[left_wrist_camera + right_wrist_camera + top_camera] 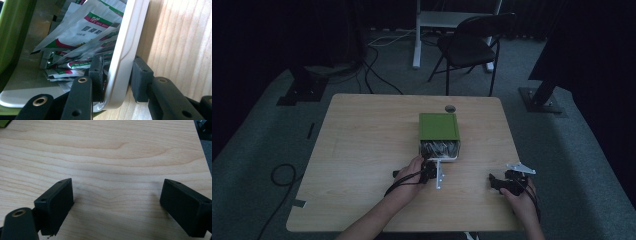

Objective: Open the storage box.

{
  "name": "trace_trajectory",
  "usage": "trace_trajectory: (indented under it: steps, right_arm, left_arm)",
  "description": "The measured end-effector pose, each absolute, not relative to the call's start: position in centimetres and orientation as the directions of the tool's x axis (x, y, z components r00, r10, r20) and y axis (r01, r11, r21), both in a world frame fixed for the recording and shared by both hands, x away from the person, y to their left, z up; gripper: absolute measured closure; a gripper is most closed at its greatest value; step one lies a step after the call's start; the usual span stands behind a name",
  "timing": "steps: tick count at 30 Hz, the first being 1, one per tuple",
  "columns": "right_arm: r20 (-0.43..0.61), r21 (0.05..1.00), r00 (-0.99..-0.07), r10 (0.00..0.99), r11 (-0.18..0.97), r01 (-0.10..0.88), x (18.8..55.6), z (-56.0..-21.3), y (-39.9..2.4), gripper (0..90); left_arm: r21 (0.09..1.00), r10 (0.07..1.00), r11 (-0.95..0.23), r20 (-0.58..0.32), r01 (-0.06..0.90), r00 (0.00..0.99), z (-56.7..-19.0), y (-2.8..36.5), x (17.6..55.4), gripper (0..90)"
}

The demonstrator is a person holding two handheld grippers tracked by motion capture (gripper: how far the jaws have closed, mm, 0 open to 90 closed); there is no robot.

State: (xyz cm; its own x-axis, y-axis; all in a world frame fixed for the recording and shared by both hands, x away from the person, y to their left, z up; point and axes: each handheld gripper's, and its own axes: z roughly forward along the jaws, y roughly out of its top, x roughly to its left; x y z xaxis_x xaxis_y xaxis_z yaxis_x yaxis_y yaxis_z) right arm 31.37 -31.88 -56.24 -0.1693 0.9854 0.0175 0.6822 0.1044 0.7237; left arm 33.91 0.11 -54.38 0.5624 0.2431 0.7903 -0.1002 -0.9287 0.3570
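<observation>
A green box (438, 126) lies in the middle of the wooden table, with a white drawer (448, 158) slid out of its near end. Several white, green and red sachets (85, 30) are piled inside the drawer. My left gripper (432, 167) is at the drawer's near left corner. In the left gripper view, my left gripper (118, 72) is shut on the drawer's white front wall (126, 50), one pad inside and one outside. The green box (11, 35) rises at the left of that view. My right gripper (494, 182) rests open near the table's front right. Only bare wood lies between the jaws of my right gripper (117, 202).
A round hole (450, 108) sits in the table (362, 150) just beyond the box. A dark folding chair (472, 45) and a white table leg (417, 35) stand on the carpet behind. Cables (282, 175) lie on the floor at the left.
</observation>
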Motion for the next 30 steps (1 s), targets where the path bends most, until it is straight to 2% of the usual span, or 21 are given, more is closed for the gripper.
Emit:
trace_trajectory:
  steps: [30]
  right_arm:
    - [0.017, 0.724, -0.169, 0.985, 0.104, 0.682, 31.4, -56.2, -31.9, 11.2]
  left_arm:
    - [0.370, 0.250, -0.925, 0.767, -0.090, 0.591, -54.1, 0.2, 30.7, 68.1]
